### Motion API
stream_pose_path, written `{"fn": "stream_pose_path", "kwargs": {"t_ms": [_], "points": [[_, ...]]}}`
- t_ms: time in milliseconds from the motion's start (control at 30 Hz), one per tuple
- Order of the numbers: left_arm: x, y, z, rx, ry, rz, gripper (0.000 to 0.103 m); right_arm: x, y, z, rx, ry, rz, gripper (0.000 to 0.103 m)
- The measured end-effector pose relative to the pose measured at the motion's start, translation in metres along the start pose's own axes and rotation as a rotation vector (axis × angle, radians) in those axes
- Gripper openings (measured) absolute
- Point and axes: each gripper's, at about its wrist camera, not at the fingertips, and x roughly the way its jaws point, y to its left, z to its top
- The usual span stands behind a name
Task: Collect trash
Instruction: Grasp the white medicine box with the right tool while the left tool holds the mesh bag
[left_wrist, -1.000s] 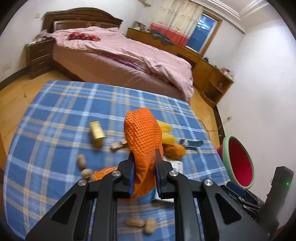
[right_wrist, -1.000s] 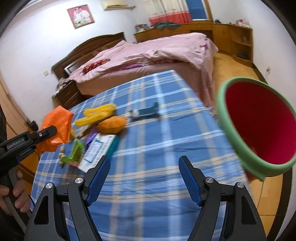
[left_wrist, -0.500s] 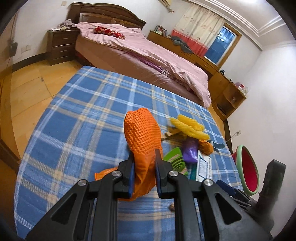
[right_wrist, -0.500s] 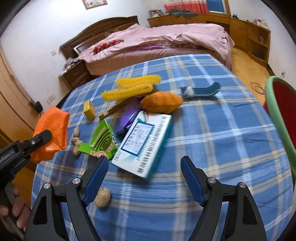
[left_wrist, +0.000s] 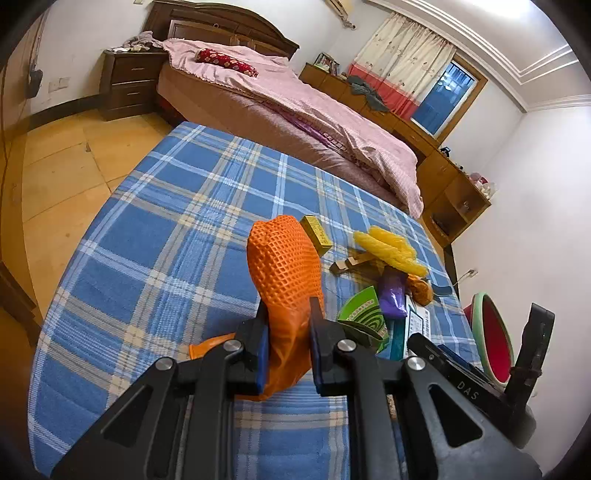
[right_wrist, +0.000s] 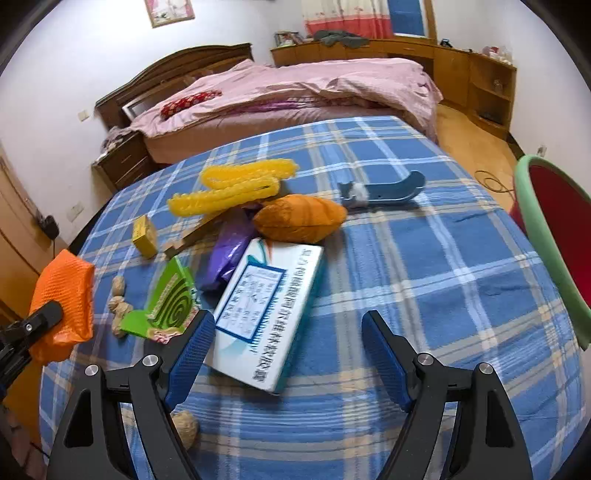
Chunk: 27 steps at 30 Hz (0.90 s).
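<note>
Orange mesh netting (left_wrist: 282, 266) is clamped between the jaws of my left gripper (left_wrist: 286, 343), lifted above the near edge of the blue plaid tablecloth (left_wrist: 155, 258) — its bulging top stands up past the fingertips. My right gripper (right_wrist: 284, 354) is spread wide with nothing in it, hovering just over the white and teal box (right_wrist: 267, 314), the left finger near the green spiral-print carton (right_wrist: 170, 299). Around the box lie a purple wrapper (right_wrist: 227, 254), an orange pouch (right_wrist: 301, 218), yellow foam netting (right_wrist: 236, 186), a small yellow box (right_wrist: 144, 230) and walnuts (right_wrist: 120, 299). At my right — off the table edge — sits the red bin with a green rim (right_wrist: 532, 221).
</note>
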Motion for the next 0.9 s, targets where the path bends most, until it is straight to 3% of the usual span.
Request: {"fn": "stream_pose_path", "kwargs": {"t_ms": [233, 667, 900], "points": [[-0.003, -0.001, -0.001, -0.002, -0.002, -0.004, 0.017, -0.005, -0.008, -0.002, 0.012, -0.01, -0.027, 0.082], [-0.003, -0.007, -0.006, 0.008, 0.0, -0.015, 0.017, 0.0, 0.005, -0.001, -0.033, -0.016, 0.002, 0.082], [-0.002, -0.007, -0.006, 0.002, 0.003, -0.014, 0.017, -0.008, -0.021, 0.002, 0.026, -0.028, -0.07, 0.082]]}}
